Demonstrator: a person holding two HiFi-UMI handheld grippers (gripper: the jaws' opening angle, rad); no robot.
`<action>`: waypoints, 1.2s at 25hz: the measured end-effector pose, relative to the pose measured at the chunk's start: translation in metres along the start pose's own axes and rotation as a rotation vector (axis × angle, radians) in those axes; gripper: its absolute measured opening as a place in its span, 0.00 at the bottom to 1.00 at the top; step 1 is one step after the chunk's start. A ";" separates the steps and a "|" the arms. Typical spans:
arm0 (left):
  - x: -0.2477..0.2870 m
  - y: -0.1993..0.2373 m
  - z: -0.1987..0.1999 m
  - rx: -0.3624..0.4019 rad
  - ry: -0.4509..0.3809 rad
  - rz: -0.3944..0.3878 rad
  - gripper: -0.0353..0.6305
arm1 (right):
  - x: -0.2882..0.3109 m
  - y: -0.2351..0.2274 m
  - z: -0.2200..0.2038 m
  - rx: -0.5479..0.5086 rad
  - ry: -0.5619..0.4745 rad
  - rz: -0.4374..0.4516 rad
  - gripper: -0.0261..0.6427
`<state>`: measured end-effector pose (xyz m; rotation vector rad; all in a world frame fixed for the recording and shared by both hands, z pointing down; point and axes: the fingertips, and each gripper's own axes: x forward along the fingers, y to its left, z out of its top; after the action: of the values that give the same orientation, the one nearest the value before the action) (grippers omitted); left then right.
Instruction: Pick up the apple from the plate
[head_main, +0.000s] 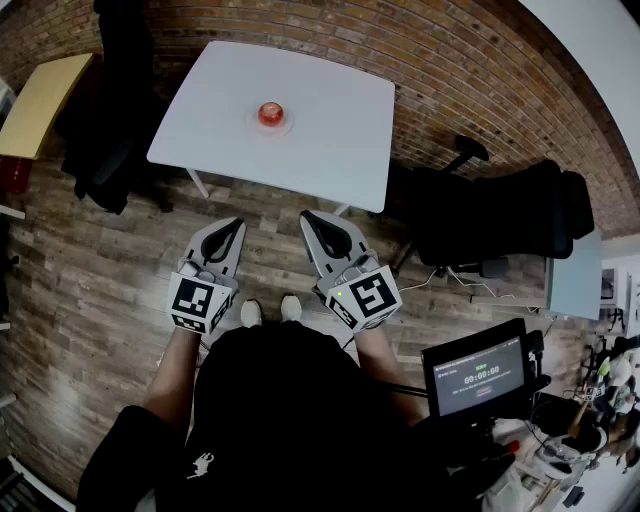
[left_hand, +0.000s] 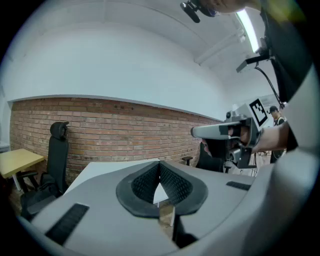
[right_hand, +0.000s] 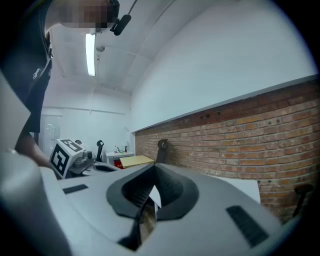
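A red apple (head_main: 271, 113) sits on a small white plate (head_main: 285, 127) near the middle of a white table (head_main: 330, 150) in the head view. Both grippers hang well short of the table, over the wooden floor. My left gripper (head_main: 238, 222) is shut with its tips touching and nothing between them. My right gripper (head_main: 306, 216) is shut and empty too. In the left gripper view the left gripper (left_hand: 160, 163) shows closed jaws with the table (left_hand: 100, 170) behind, and the right gripper (left_hand: 200, 131) appears at the right. The right gripper (right_hand: 152, 166) also looks shut in its own view.
A black office chair (head_main: 500, 215) stands right of the table and another dark chair (head_main: 120, 120) at its left. A yellow table (head_main: 40, 100) is at the far left. A screen (head_main: 480, 375) stands at the lower right. A brick wall (left_hand: 125, 130) runs behind the table.
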<state>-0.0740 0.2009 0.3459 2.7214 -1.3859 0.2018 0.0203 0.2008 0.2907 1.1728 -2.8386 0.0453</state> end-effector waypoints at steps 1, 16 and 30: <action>0.000 0.001 -0.001 -0.009 0.011 -0.011 0.06 | 0.002 0.000 0.001 -0.001 0.002 -0.001 0.04; -0.021 0.038 -0.009 0.001 0.023 -0.048 0.06 | 0.024 0.024 0.001 0.059 -0.018 -0.034 0.04; -0.029 0.053 -0.018 -0.037 0.047 -0.089 0.06 | 0.039 0.029 -0.003 0.066 0.011 -0.053 0.04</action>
<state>-0.1348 0.1955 0.3595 2.7221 -1.2415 0.2298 -0.0281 0.1940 0.2967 1.2558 -2.8155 0.1426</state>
